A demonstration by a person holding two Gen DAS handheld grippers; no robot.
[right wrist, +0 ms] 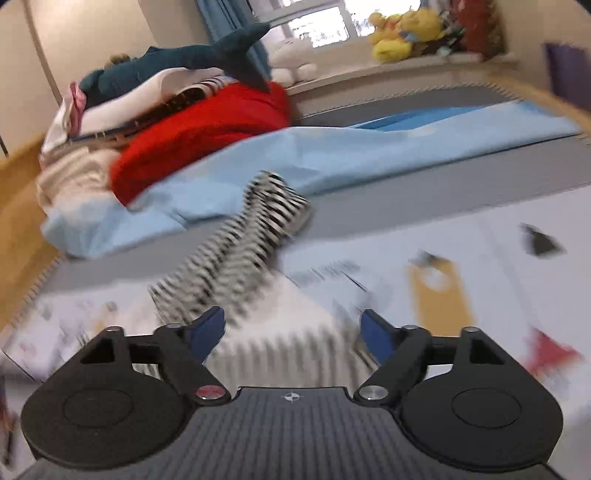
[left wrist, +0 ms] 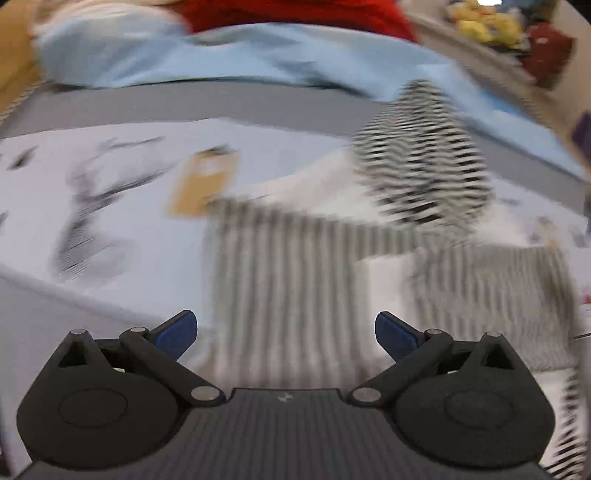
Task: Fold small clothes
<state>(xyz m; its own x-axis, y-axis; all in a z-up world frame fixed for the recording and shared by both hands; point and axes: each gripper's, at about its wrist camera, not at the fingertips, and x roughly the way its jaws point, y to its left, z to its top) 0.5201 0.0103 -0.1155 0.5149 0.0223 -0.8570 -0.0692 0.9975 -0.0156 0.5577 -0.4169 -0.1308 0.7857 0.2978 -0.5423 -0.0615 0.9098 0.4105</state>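
A grey-and-white striped garment (left wrist: 280,273) lies flat on the white printed sheet (left wrist: 122,177), blurred by motion. My left gripper (left wrist: 286,334) hangs above its near part, jaws wide apart with nothing between the blue pads. A black-and-white striped piece (left wrist: 421,162) lies heaped at the garment's far right. In the right wrist view the same grey striped garment (right wrist: 288,354) sits below my right gripper (right wrist: 293,332), whose jaws stand open and empty. The black-and-white striped piece (right wrist: 236,251) stretches away ahead of the left finger.
A light blue cloth (right wrist: 295,155) and a red cloth (right wrist: 199,133) lie across the far side of the bed. A blue shark plush (right wrist: 177,62) tops a pile of bedding. Yellow soft toys (right wrist: 402,33) sit on the windowsill. A yellow print (left wrist: 203,181) marks the sheet.
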